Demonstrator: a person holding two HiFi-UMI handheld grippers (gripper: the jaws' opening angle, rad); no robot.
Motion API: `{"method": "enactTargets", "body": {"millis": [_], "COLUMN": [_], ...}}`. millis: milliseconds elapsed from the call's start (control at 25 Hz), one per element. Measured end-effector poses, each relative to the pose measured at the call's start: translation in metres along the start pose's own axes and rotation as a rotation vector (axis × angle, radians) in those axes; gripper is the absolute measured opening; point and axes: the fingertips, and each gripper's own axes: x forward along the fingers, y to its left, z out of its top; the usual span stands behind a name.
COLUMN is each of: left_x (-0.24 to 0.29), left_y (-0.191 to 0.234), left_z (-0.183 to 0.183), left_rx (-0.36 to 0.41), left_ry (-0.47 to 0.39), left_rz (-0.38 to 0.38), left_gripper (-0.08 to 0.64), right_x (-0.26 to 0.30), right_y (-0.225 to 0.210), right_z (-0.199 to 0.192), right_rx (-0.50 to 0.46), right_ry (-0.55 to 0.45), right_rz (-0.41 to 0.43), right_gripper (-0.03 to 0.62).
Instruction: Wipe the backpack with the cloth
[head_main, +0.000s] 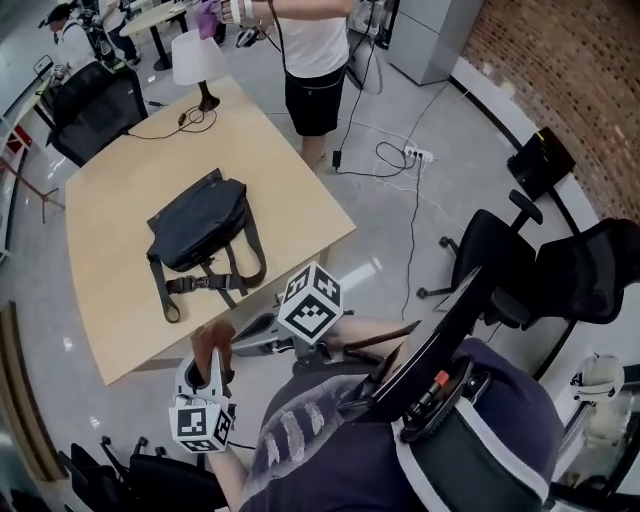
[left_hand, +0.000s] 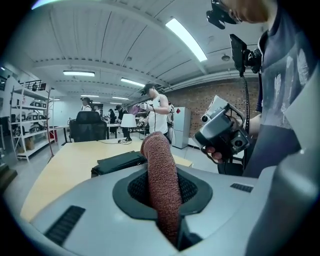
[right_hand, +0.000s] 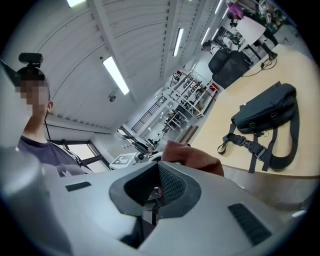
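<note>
Cloth (left_hand: 161, 185), a reddish-brown terry one rolled into a thick column, stands upright at the centre of the left gripper view, pinched at its lower end by the left gripper (left_hand: 161, 200), whose jaws are pressed onto it from both sides. In the head view that gripper (head_main: 205, 385) sits at the lower left of the frame with its marker cube below it, and the cloth (head_main: 212, 345) shows as a brown lump just above it. The right gripper (head_main: 262, 335) lies just right of it at lower centre, pointing left toward the cloth. In the right gripper view its jaws (right_hand: 156, 192) are pressed together with nothing clearly between them, and the cloth (right_hand: 192, 157) rises just beyond their upper edge.

Farther off, the backpack (head_main: 198, 225), dark and soft-sided, lies flat on a light wooden table (head_main: 110, 260) at the left centre of the head view, well apart from both grippers. Its straps trail toward the lower edge of the frame, joined by a buckle. It shows too at the right of the right gripper view (right_hand: 265, 111) and as a low dark shape left of the cloth in the left gripper view (left_hand: 120, 161).

Beyond it a white-shaded lamp (head_main: 195, 60) stands on the far corner of the table. A person in a white top (head_main: 312, 60) stands at the top centre, and a black office chair (head_main: 95, 105) is at the upper left.
</note>
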Motion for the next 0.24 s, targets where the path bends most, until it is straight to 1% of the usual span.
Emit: {"method": "enactTargets", "body": {"millis": [120, 240], "left_x": [0.011, 0.027], "left_y": [-0.024, -0.055], "left_z": [-0.001, 0.007], "left_rx": [-0.004, -0.001], "left_ry": [0.02, 0.022], "left_rz": [0.012, 0.028], "left_gripper": [0.057, 0.057], "right_x": [-0.022, -0.056], "right_y": [0.005, 0.008], "right_z": [-0.014, -0.029], "right_rx": [0.025, 0.06], "right_ry": [-0.006, -0.011], "right_rz": [0.027, 0.04], "right_gripper": [0.002, 0.002]}}
